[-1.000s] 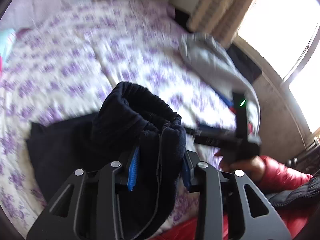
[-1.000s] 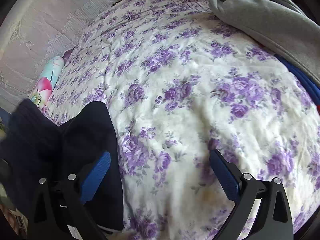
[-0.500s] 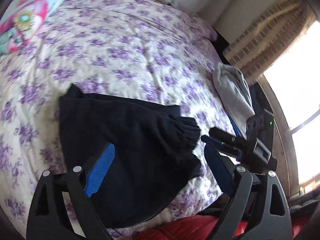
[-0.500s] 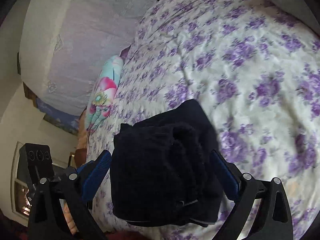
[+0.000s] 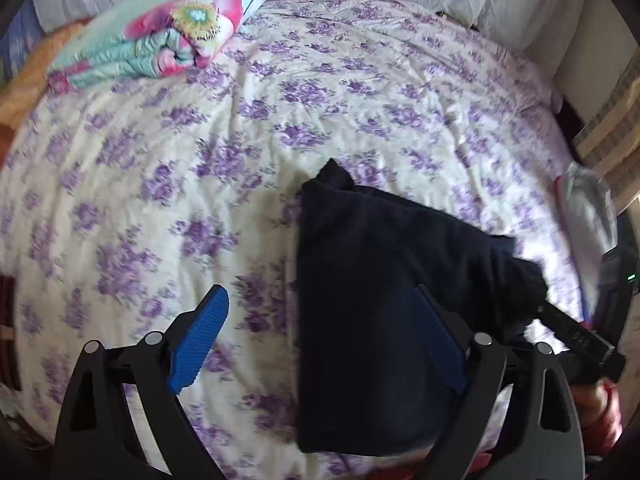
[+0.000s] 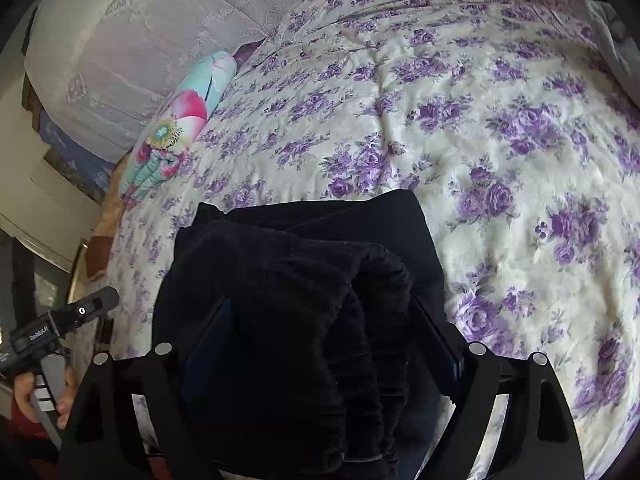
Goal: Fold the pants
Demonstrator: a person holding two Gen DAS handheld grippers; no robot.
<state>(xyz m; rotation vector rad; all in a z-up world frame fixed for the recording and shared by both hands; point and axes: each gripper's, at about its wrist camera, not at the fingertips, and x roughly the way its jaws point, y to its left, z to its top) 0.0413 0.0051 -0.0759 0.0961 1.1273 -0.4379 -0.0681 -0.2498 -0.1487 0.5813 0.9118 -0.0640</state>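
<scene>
The dark pants [image 5: 360,280] lie folded into a thick bundle on the flowered bedspread [image 5: 240,140], near the edge of the bed closest to the person, and both tools hang right above them. From the left wrist view, the left gripper [image 5: 320,336] stands spread wide, its one blue pad [image 5: 198,346] over bare bedspread and the other finger over the dark cloth, with nothing pinched between them. At the right edge of that view the right gripper [image 5: 576,336] shows as a black body with a small green light, a hand in a red sleeve [image 5: 600,404] beneath it, its tip lost against the ribbed waistband [image 5: 520,280]. Over to the right wrist view: the pants [image 6: 304,300] fill the lower middle, the ribbed waistband [image 6: 376,320] bunched on top of the stack, and the right gripper [image 6: 320,332] straddles that bunch with a finger on either side. Its jaws are closing, with the waistband between them, though the pads sit in shadow against the black cloth and I cannot tell for certain that they press on it. At the lower left there, a hand [image 6: 28,396] holds the left gripper [image 6: 64,320] beside the bed. A rolled, brightly flowered quilt [image 5: 160,28] lies up near the headboard [image 6: 120,40], well apart from the pants.
</scene>
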